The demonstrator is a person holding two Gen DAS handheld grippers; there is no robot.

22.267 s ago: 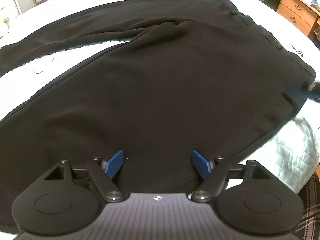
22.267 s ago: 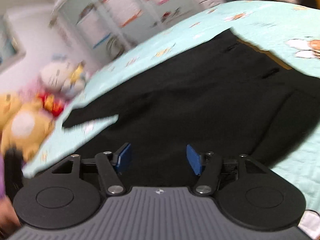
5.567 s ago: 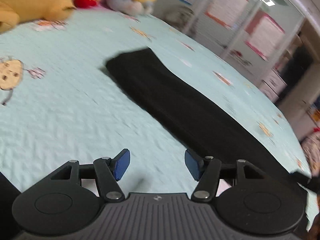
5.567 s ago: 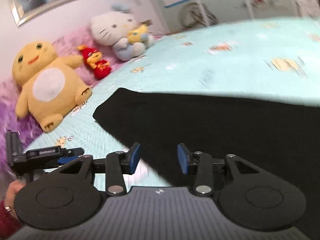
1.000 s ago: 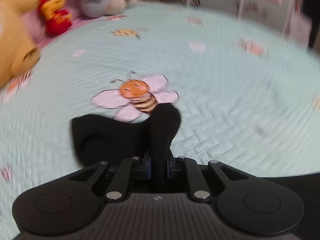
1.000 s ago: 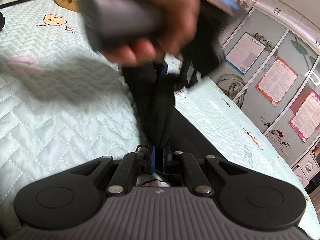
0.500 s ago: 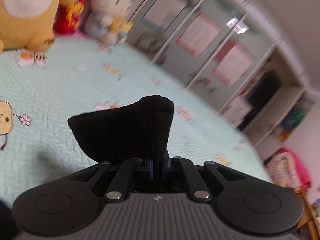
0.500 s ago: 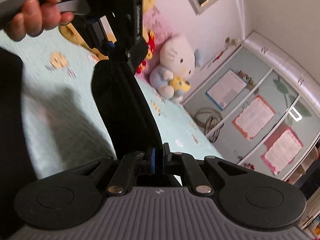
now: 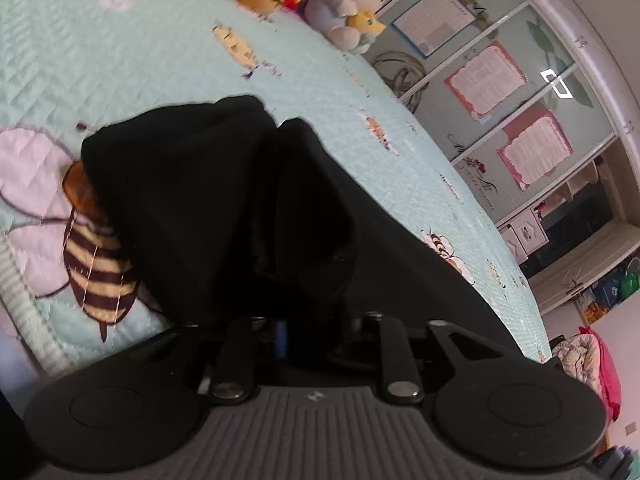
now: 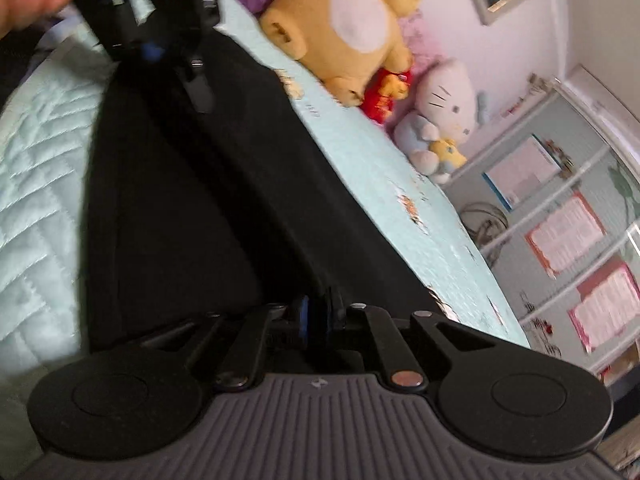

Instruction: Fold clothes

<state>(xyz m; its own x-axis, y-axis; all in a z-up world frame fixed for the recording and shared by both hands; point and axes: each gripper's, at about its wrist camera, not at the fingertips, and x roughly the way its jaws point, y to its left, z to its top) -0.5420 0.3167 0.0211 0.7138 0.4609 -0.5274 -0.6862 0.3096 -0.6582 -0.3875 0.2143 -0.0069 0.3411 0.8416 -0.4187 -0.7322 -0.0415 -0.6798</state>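
Black trousers (image 9: 224, 208) hang doubled above the quilt (image 9: 132, 60), pinched in my left gripper (image 9: 308, 336) and right gripper (image 10: 320, 320), both clamped on one end to carry it evenly over.

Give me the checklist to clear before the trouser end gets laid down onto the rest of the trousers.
1. Left tongs shut on the black trousers: ok.
2. Right tongs shut on the trousers: ok.
3. Both tongs on the same hem edge: cannot tell.
4. Fabric smooth between the grips: not ok, bunched at the left tongs.
5. Trouser body flat on the quilt: cannot tell.
6. Stuffed toys clear of the cloth: ok.
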